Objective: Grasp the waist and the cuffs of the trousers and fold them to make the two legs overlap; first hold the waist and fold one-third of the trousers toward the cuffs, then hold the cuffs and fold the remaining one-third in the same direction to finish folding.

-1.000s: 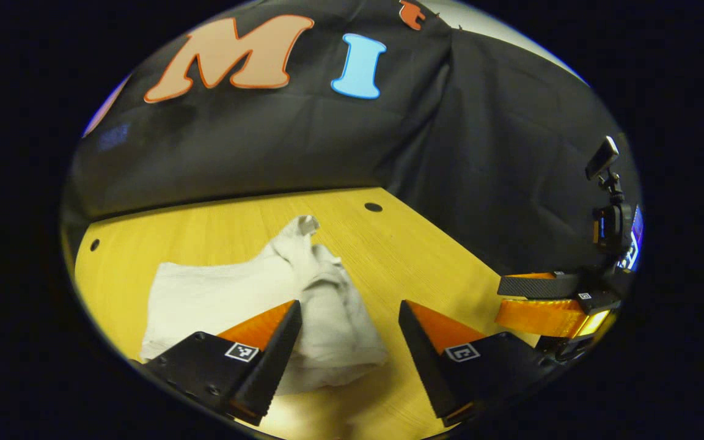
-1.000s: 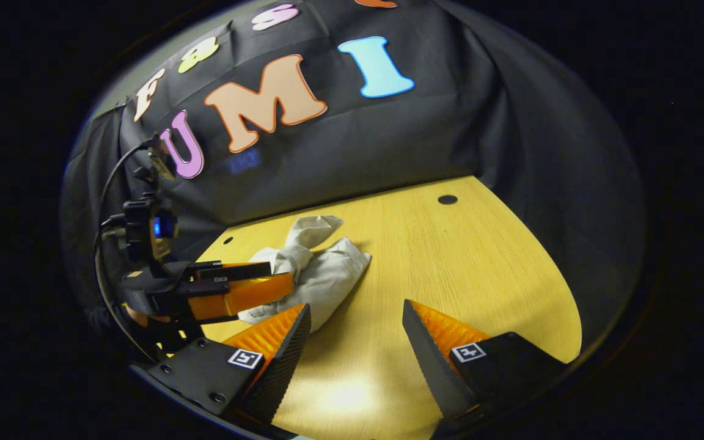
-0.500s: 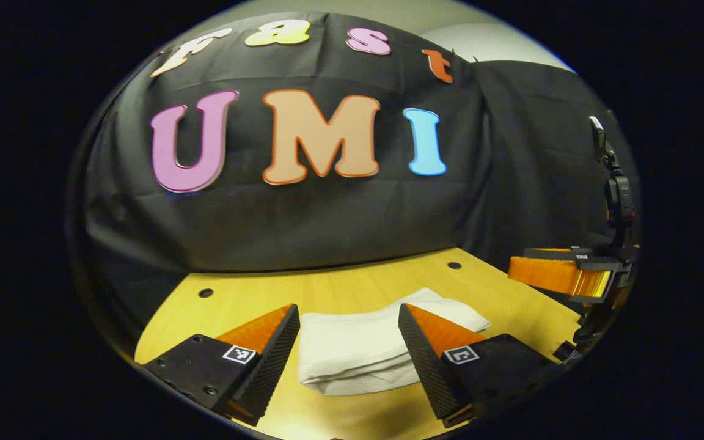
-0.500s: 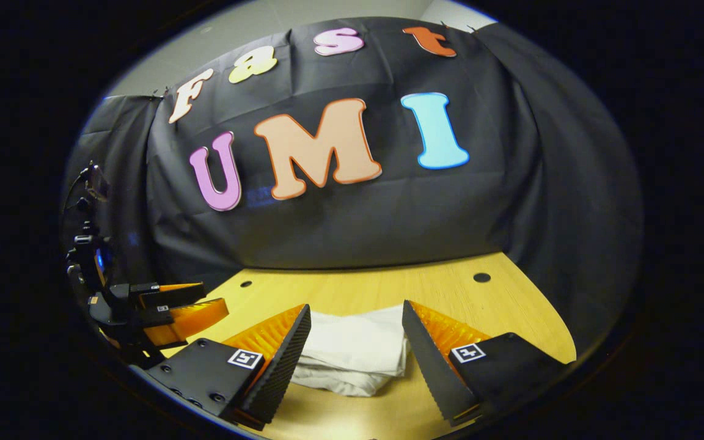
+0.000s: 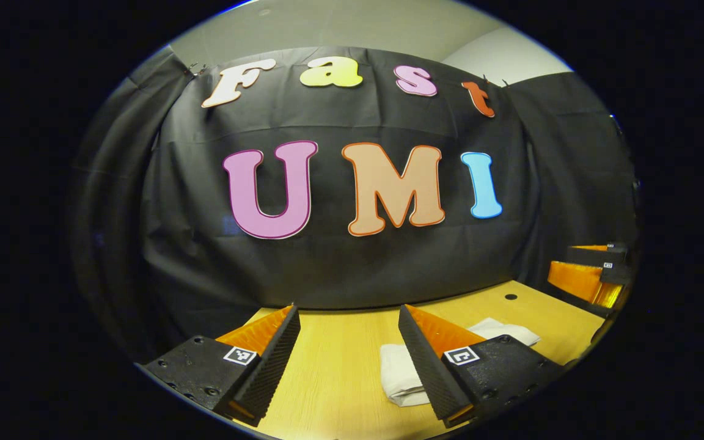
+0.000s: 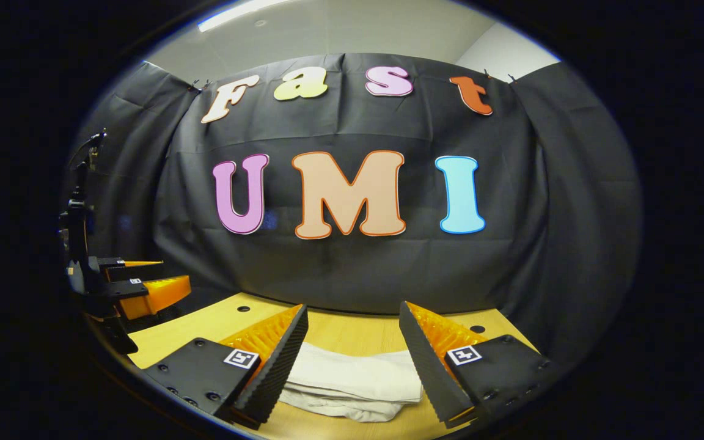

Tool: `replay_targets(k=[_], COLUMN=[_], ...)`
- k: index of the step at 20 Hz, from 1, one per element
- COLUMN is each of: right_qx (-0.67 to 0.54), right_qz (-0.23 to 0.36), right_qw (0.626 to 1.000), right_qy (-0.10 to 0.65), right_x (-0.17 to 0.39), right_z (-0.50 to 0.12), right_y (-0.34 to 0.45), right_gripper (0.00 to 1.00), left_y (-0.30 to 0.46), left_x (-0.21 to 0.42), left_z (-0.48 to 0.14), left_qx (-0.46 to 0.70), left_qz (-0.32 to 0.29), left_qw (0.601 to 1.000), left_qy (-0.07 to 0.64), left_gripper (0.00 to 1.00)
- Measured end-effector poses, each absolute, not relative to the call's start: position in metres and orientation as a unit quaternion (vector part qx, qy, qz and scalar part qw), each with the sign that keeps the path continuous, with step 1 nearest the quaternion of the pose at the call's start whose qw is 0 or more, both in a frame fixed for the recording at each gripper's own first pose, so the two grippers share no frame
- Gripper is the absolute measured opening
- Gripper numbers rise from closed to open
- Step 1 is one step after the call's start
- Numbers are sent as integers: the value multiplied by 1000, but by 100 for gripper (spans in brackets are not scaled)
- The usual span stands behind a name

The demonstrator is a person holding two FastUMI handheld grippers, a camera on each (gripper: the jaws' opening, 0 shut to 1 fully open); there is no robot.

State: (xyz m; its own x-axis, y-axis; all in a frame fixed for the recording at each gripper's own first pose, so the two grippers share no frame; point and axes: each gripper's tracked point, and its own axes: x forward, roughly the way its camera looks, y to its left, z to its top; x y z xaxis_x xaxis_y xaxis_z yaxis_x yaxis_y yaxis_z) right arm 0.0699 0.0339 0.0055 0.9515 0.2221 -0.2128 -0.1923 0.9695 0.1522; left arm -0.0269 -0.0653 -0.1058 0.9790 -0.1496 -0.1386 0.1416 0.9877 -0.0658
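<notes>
The white trousers (image 6: 355,382) lie folded into a flat stack on the wooden table (image 6: 340,327). In the right gripper view they rest low between my right gripper's (image 6: 352,321) spread fingers, which stand open above them without touching. In the left gripper view the folded trousers (image 5: 401,379) sit to the right, partly behind the right-hand finger of my left gripper (image 5: 348,318), which is open with nothing between its fingers. The other gripper (image 5: 590,275) shows at the far right there, and the left one (image 6: 138,287) appears at the left edge of the right gripper view.
The wooden table (image 5: 333,366) has small round holes (image 5: 511,297) near its back edge, and another hole (image 6: 243,308) shows in the right gripper view. The black cloth wall (image 5: 340,263) closes the booth right behind the table.
Both grippers have lifted and tilted up away from the trousers, which went from a loose bundle to a neat folded stack lying free on the table. Both stay open.
</notes>
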Motion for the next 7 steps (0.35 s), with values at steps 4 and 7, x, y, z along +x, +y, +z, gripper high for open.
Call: replay_targets(k=[4, 7], right_qx=[63, 69], right_qz=[94, 81], right_qw=[987, 988], right_qy=[113, 108], right_x=[70, 71], right_z=[10, 16], right_y=[33, 32], right_gripper=[98, 98], left_y=[-59, -51], left_x=[-29, -31], left_z=[-107, -104], left_qx=[-29, -31], left_qz=[-66, -60], left_qw=[995, 996], left_qy=[70, 65], left_gripper=[93, 94])
